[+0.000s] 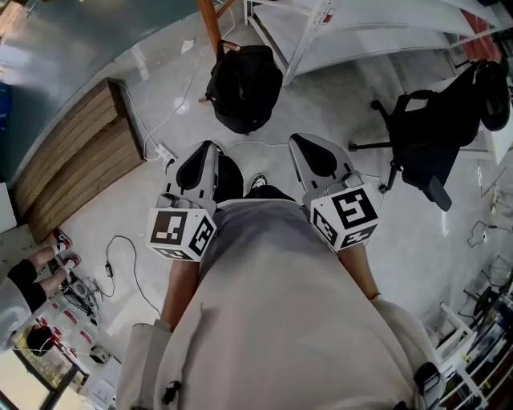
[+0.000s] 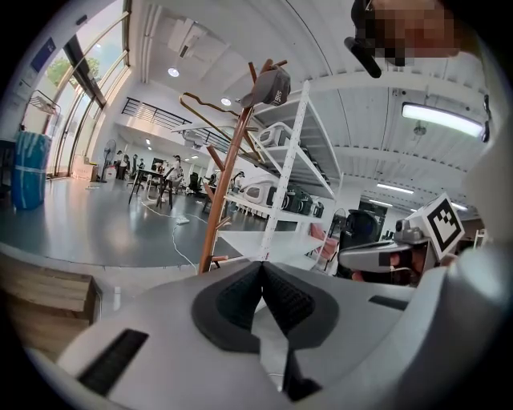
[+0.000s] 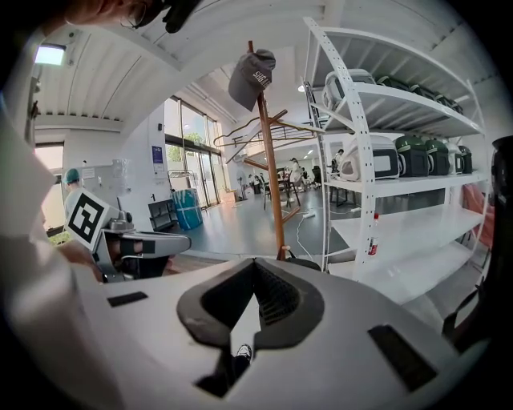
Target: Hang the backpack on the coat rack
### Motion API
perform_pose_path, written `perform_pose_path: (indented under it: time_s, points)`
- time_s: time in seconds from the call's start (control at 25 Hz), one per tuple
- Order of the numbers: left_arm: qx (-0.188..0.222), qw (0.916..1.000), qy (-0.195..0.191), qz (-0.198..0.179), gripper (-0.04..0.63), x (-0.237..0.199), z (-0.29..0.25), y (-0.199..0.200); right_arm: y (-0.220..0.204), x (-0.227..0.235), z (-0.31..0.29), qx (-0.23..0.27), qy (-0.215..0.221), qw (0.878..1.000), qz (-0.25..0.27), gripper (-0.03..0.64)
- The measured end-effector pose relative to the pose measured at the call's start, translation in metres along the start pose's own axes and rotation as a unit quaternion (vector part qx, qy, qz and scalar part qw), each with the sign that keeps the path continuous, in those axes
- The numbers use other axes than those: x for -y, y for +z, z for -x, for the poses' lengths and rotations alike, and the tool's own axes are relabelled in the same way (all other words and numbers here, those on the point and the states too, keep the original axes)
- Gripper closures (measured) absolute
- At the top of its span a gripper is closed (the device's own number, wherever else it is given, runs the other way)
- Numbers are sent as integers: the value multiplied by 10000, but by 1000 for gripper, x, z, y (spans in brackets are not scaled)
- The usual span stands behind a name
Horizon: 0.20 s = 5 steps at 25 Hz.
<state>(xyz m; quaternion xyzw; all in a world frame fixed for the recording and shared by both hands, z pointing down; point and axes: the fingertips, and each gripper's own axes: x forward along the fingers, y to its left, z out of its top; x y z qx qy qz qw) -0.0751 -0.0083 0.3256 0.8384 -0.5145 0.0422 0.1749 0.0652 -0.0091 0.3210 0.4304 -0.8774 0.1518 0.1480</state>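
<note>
Where the wooden rack (image 1: 210,24) stands, a rounded black backpack (image 1: 244,86) slumps.

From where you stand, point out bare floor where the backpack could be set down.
Bare floor lies between the backpack and the office chair, in front of the white shelf unit. Another patch lies on the near side of that chair. The left side is crowded, with the wooden platform, power strip and black cable.
</note>
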Motion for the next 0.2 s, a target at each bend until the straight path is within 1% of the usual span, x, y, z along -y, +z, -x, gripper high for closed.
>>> perform_pose_path:
  time_s: [0.2]
  points:
    - [-66,10000,47,-17,588,-2,-5,-2,-2,6,2,17,-78,9999,-72,607]
